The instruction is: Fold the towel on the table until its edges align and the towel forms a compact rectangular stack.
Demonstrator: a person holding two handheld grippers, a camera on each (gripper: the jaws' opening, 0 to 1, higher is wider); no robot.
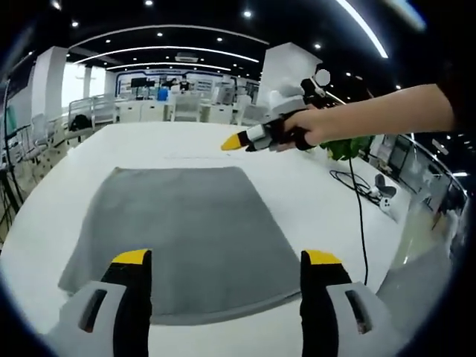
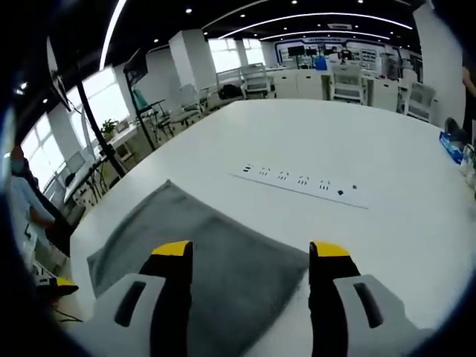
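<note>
The grey towel [image 1: 186, 238] lies flat (unfolded); both grippers [image 1: 226, 268] [image 2: 255, 260], jaws apart, are poised; 2 corners must be pinched next.

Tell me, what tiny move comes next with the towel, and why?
Probably lower the left gripper onto the near edge of the grey towel to pinch it. The towel lies flat and unfolded on the white table, both grippers' jaws stand open, and the right gripper hovers beyond it.

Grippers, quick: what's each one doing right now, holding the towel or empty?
Left gripper: open, empty, hovering over the gray towel.
Right gripper: open, empty, above a corner of the towel.
</note>
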